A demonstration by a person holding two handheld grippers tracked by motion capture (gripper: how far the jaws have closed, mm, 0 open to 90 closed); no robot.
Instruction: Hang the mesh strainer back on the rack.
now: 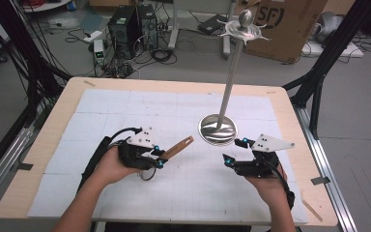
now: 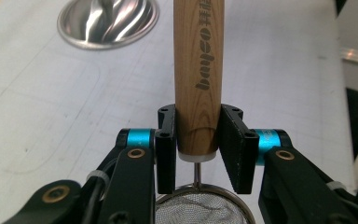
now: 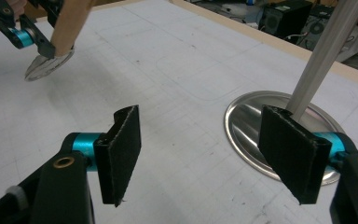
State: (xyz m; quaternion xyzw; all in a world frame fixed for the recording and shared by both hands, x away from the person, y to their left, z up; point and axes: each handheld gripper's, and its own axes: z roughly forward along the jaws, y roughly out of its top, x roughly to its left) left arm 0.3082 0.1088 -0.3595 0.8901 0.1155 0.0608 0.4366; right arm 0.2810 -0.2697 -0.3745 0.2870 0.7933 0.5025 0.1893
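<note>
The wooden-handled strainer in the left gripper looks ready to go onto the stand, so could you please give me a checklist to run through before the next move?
1. Left gripper shut on the strainer handle: ok; both pads press the wood near its mesh end.
2. Handle free end pointing toward the stand: ok in the high view.
3. Right gripper open, holding nothing: ok.
4. Stand upright on its round base: ok.
5. Hanging hole at the handle tip: ok; a slot shows in the high view.
6. Free hook on the stand's top ring: cannot tell; too small.
</note>
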